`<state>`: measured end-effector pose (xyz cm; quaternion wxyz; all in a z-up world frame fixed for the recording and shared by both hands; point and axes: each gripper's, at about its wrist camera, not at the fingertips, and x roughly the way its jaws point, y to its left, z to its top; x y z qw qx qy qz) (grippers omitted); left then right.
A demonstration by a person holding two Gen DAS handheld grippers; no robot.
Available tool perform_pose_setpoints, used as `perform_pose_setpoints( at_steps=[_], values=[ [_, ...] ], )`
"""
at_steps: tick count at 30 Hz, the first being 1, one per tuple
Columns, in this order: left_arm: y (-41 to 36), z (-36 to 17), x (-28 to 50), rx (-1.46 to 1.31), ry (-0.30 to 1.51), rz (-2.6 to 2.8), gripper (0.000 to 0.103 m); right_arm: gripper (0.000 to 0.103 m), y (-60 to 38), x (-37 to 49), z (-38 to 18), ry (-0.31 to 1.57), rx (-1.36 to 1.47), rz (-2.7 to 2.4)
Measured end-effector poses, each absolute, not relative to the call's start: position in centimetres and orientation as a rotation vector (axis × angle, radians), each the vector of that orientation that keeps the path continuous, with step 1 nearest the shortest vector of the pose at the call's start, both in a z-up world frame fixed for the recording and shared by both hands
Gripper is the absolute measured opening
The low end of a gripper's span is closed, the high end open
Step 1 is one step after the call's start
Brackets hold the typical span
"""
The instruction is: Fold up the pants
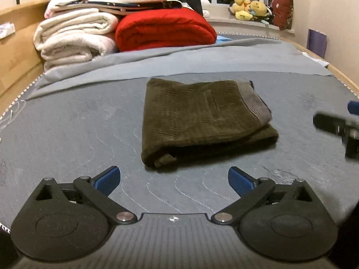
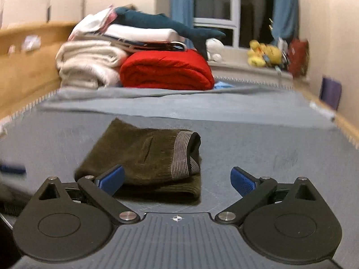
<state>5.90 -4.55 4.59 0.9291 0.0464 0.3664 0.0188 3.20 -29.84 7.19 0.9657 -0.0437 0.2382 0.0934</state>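
The dark olive corduroy pants [image 1: 202, 118] lie folded in a compact rectangle on the grey mattress [image 1: 78, 134], grey ribbed waistband at the right. My left gripper [image 1: 174, 180] is open and empty, just short of the near fold. In the right wrist view the pants [image 2: 143, 157] lie ahead to the left. My right gripper [image 2: 177, 180] is open and empty, its left blue pad [image 2: 112, 179] in front of the pants' near edge. The right gripper also shows blurred at the right edge of the left wrist view [image 1: 338, 127].
A folded grey sheet [image 1: 179, 62] lies across the bed behind the pants. Stacked white blankets [image 1: 74, 38], a red blanket [image 1: 166, 29] and a teal plush sit at the back. A wooden bed frame [image 1: 13, 62] runs along the left. Yellow plush toys [image 1: 249, 9] sit on the windowsill.
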Motion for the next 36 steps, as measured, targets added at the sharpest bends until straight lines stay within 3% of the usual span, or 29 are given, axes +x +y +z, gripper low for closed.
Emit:
perform_pose_setpoints(
  at_steps=[36],
  values=[
    [-3.5,4.0,8.0,-0.035,0.794,0.029,0.102,0.1,-28.0,5.6,5.3,0.606,-0.001,0.201]
  ],
)
